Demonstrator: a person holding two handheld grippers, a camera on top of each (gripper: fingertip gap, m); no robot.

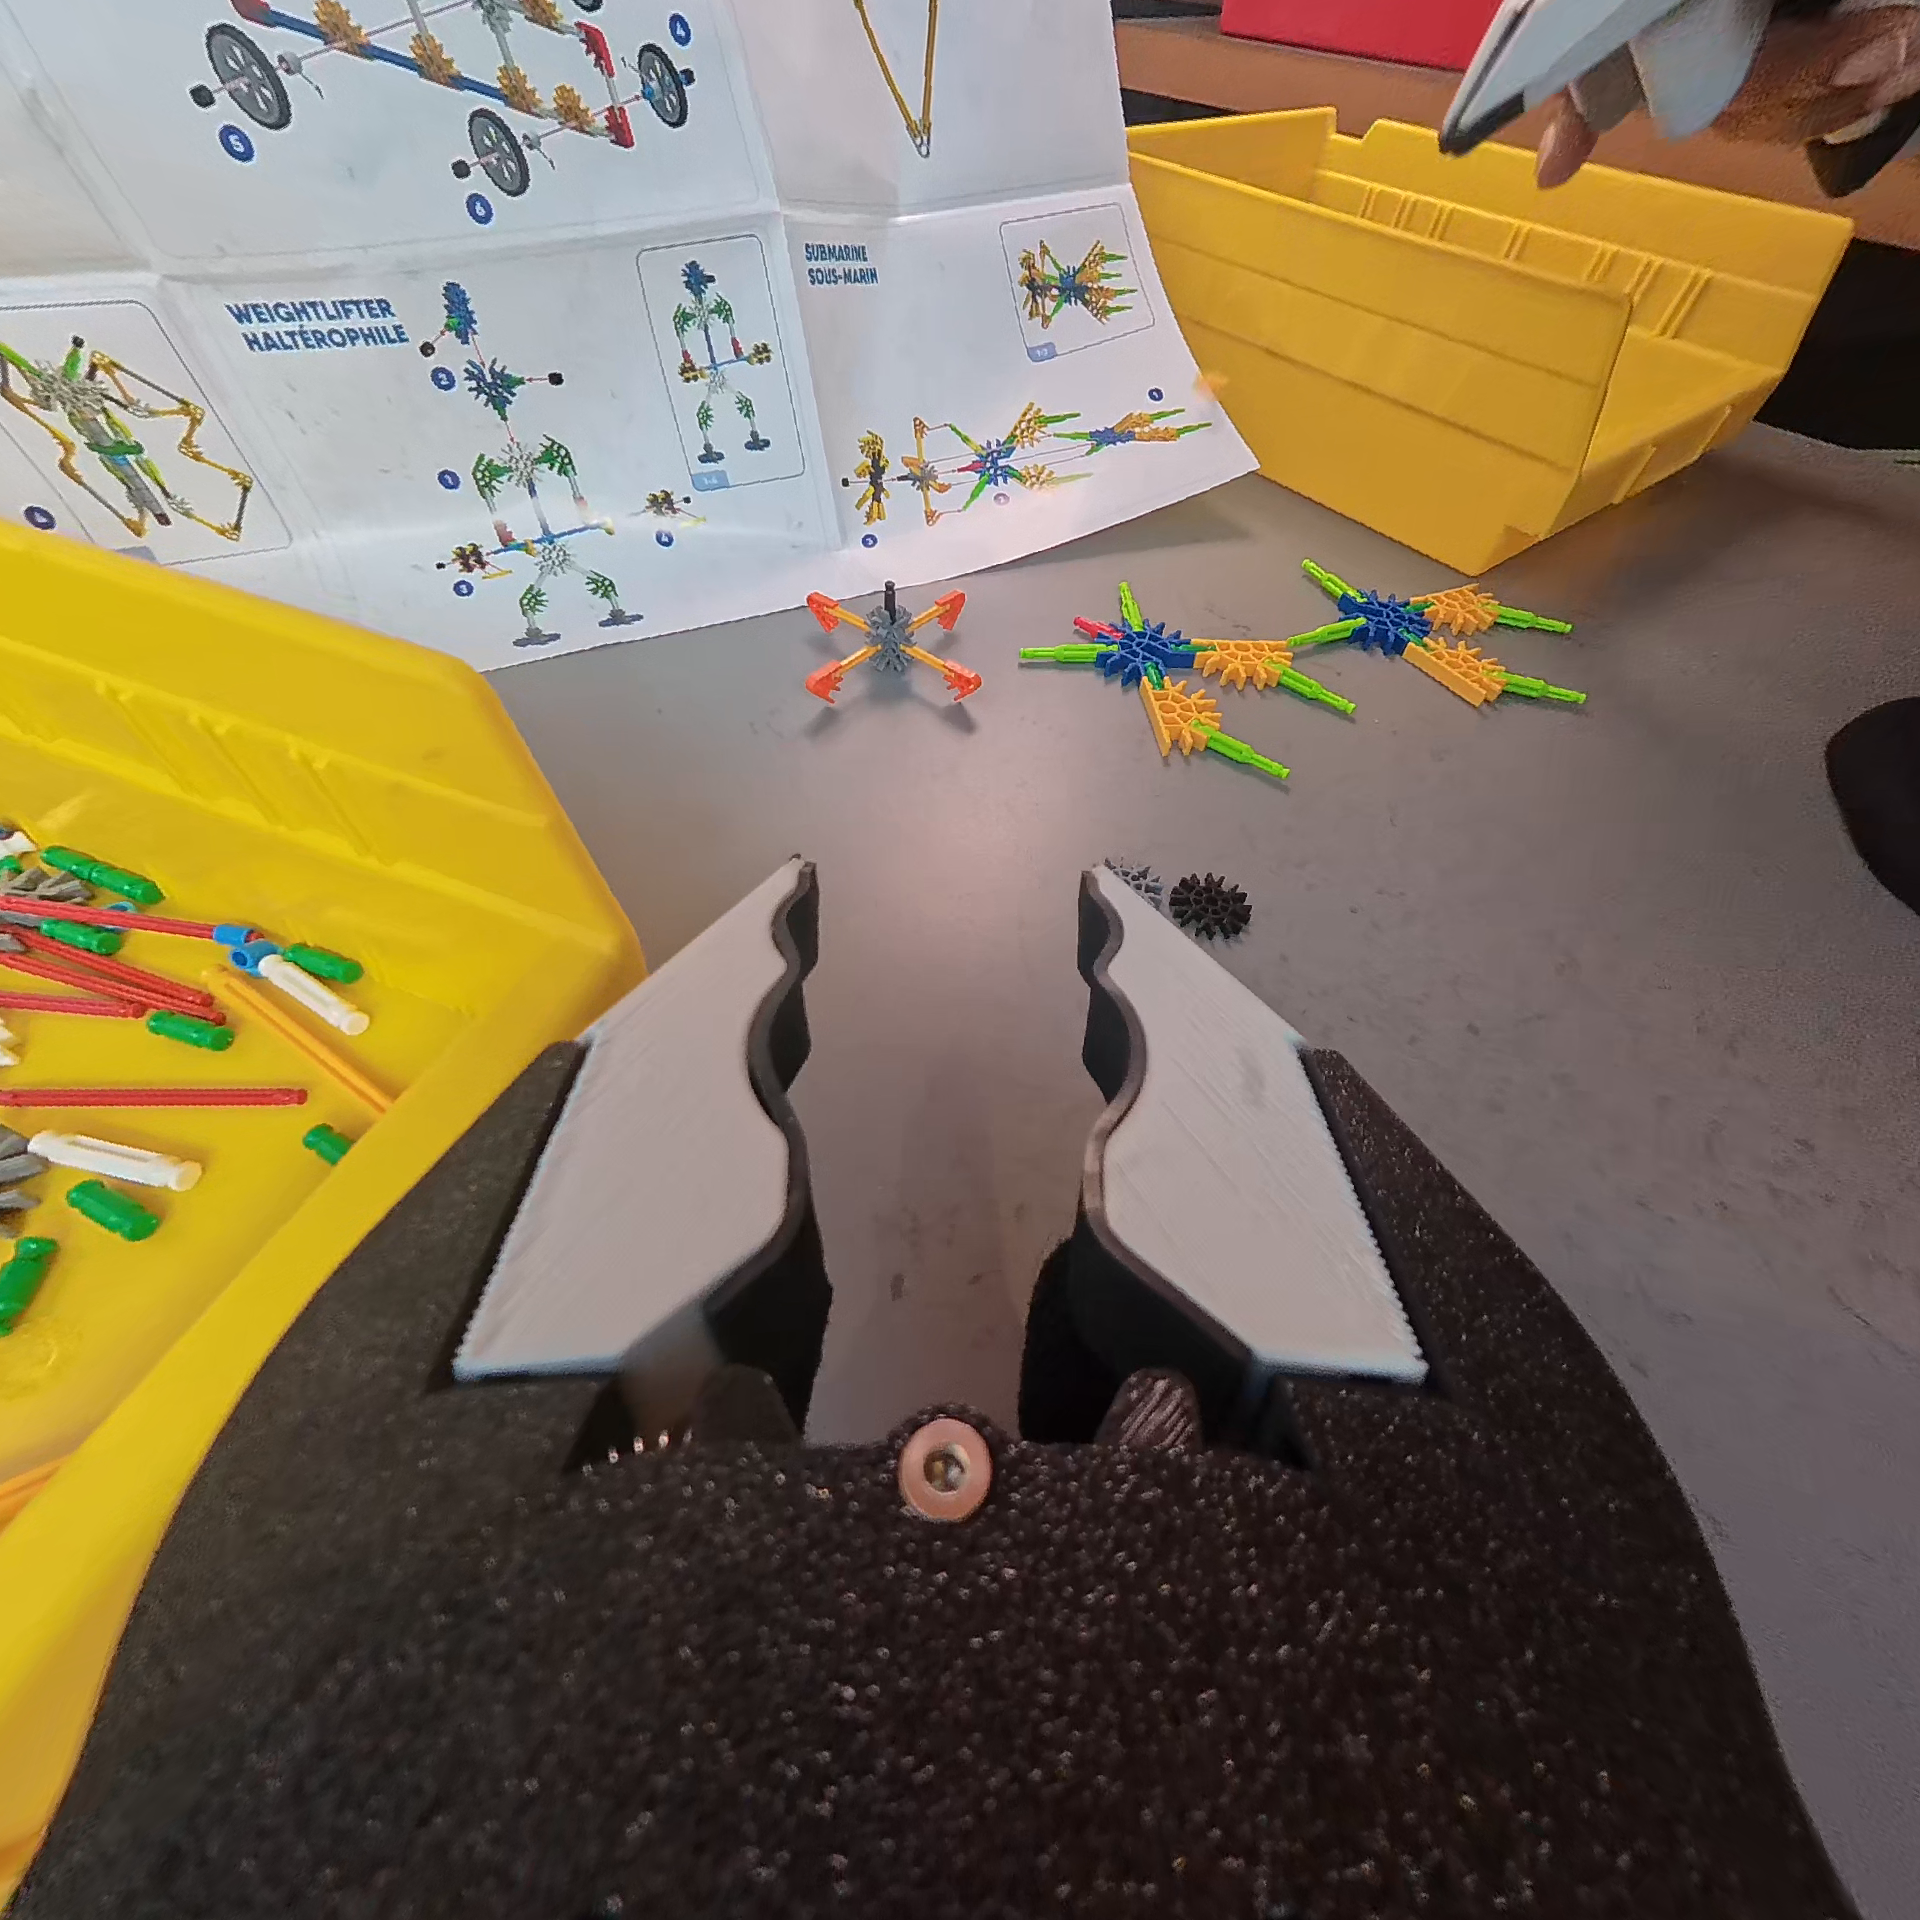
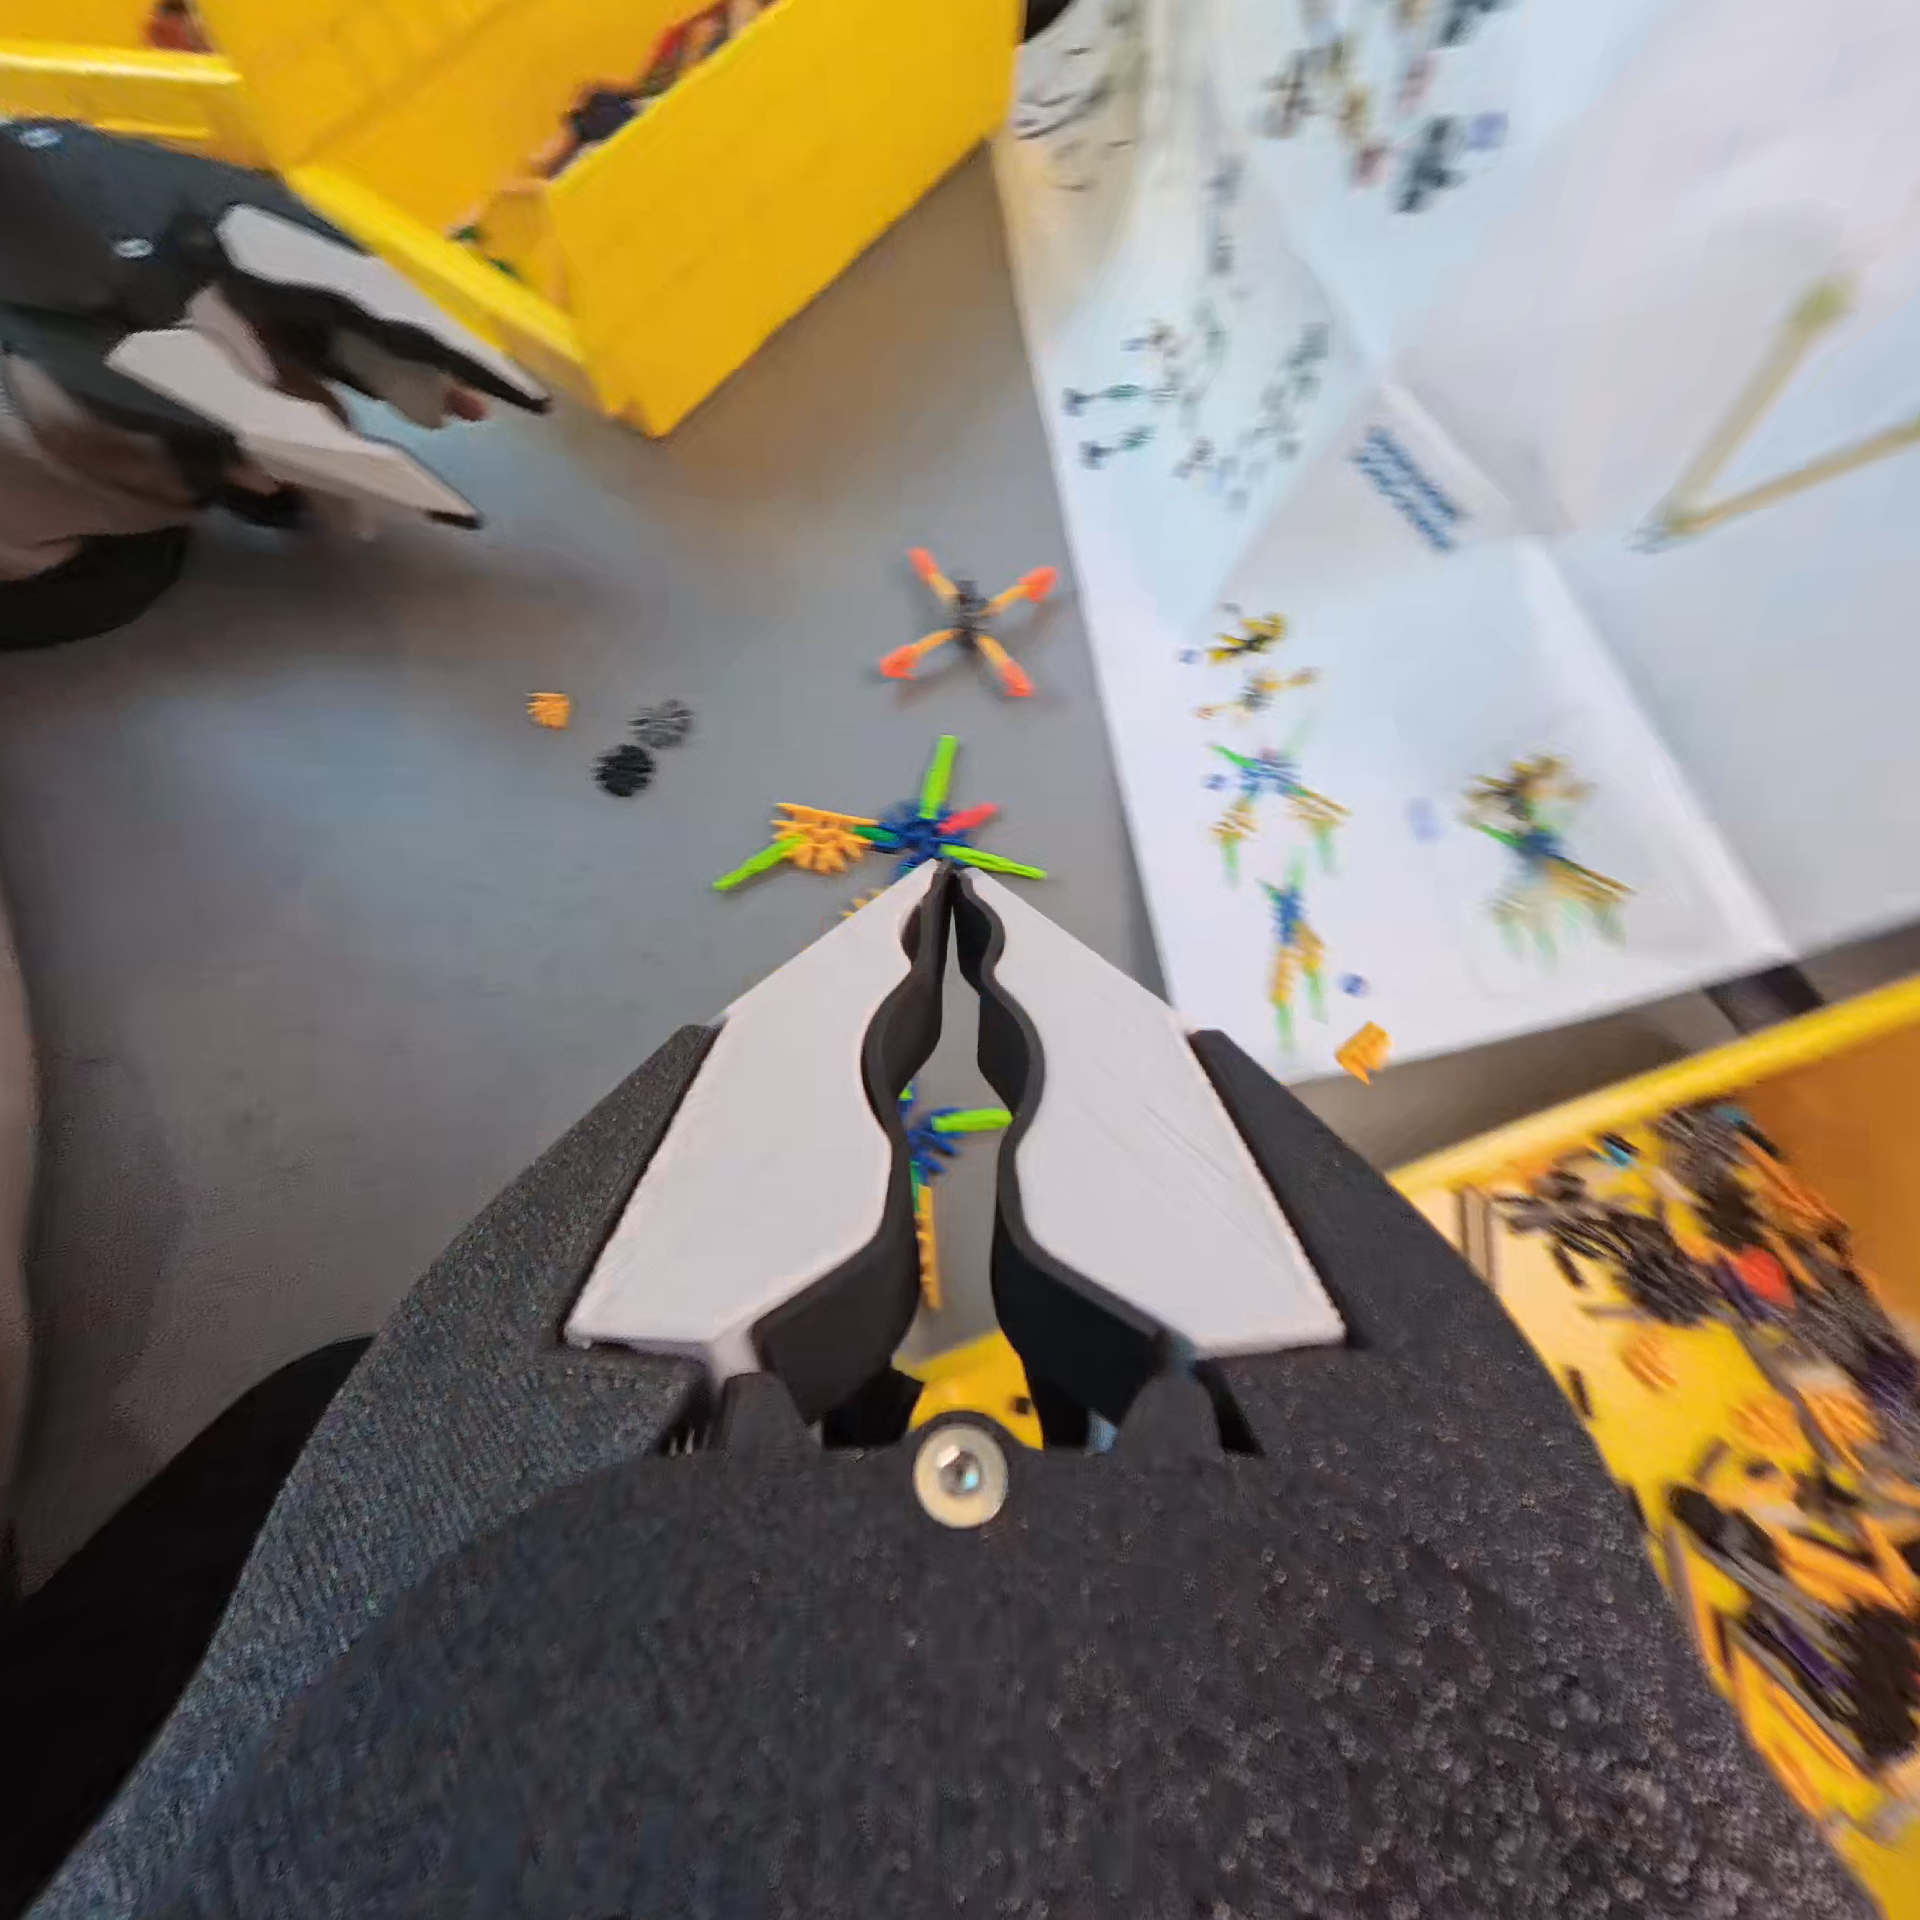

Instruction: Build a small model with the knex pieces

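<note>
My left gripper is open and empty, low over the grey table. A black round connector and a grey one lie just past its right fingertip. Farther off lie an orange-and-grey cross assembly and two blue, yellow and green assemblies. My right gripper is shut, with nothing visible between its tips. It hangs above one blue assembly; the other shows between its fingers. The right gripper also shows at the top right of the left wrist view.
A yellow bin with rods and connectors stands at the left. Another yellow bin stands at the back right, full of parts in the right wrist view. A folded instruction sheet lies behind. Small orange pieces lie loose. About 25 cm separates my left fingertips from my right. My right tips are about 20 cm from the black round connector, my left tips only 9 cm. My right wrist view looks at it from another angle.
</note>
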